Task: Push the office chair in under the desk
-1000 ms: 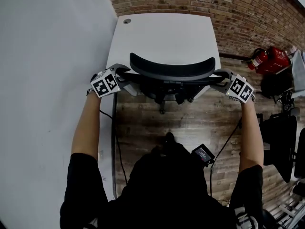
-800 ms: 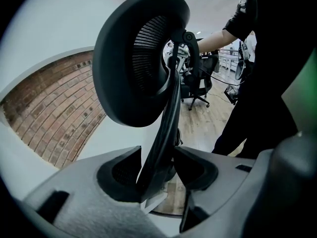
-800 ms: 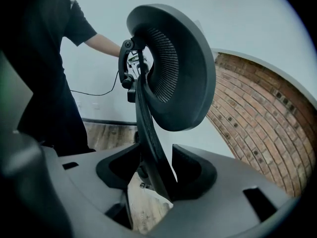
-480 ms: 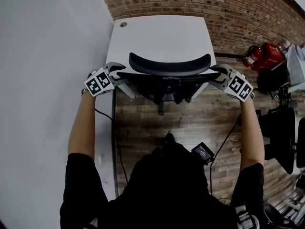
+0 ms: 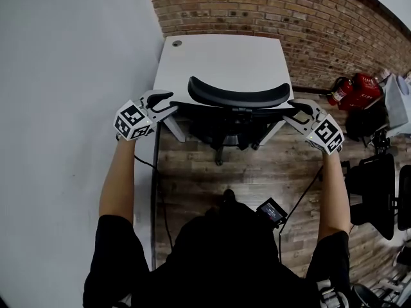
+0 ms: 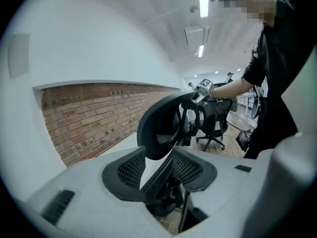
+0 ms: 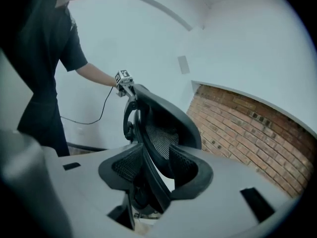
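**A:** So was the black mesh-backed office chair (image 5: 237,98) in yet?

**B:** Pretty much, I'd say. The seat was out of sight under the white rectangular desk (image 5: 218,59), and the backrest sat right by its near edge, between the two sets of fingers.

**A:** And the grippers?

**B:** The left gripper (image 5: 166,102) and right gripper (image 5: 297,111) both had their fingers apart, though the jaws had just been closing a bit. Each had a side edge of the backrest lined up in its gap, pads not pressing on it. I reckon all that was left was backing the hands off.
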Demonstrator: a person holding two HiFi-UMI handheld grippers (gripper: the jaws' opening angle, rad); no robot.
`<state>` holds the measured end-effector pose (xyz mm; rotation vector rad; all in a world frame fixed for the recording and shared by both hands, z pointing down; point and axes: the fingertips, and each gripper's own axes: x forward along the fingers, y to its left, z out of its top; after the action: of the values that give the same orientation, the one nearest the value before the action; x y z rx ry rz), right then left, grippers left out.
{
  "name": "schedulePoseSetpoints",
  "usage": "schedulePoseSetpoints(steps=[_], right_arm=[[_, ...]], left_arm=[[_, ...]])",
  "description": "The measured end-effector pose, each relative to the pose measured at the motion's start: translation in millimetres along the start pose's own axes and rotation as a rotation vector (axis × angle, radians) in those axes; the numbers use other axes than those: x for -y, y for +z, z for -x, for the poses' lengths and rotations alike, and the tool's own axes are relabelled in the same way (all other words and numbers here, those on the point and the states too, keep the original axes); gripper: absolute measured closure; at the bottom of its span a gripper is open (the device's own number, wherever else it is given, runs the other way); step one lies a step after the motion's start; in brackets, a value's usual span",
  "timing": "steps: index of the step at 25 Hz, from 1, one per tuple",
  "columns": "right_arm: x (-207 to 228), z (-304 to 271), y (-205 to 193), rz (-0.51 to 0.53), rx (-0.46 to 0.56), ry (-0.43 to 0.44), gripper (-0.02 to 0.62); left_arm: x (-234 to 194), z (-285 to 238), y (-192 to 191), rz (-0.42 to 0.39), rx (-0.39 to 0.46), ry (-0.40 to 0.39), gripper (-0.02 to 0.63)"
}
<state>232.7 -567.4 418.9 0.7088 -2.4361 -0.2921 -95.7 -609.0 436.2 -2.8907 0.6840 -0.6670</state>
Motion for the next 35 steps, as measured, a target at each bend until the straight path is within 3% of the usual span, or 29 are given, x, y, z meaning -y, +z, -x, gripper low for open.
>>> schedulePoseSetpoints(steps=[8,16,18,26,30,35], right_arm=[[-15.2,37.8,67.5,-0.143,0.299,-0.120,0.467],[-51.9,77.5,114.3,-0.226,0.489,-0.210,0.520],[-63.3,84.1,125.3,-0.244,0.519,-0.205,0.560],[-139.7,98.8,153.5,-0.277,0.635,-0.164,0.580],[-186.1,103.4,163.8,-0.309,0.675,-0.096,0.580],[-233.0,109.3,161.0,-0.315,0.649,-0.085,0.583]], left_arm=[[33.6,29.6,18.8,0.107,0.186,0.038,0.472],[61.4,73.1,49.1,0.187,0.385,0.085,0.539],[70.0,84.3,53.3,0.191,0.419,0.088,0.559],[125.4,130.8,71.2,0.158,0.548,0.103,0.584],[159.7,148.0,75.4,0.120,0.558,0.081,0.584],[195.5,150.0,69.7,0.125,0.571,0.056,0.584]])
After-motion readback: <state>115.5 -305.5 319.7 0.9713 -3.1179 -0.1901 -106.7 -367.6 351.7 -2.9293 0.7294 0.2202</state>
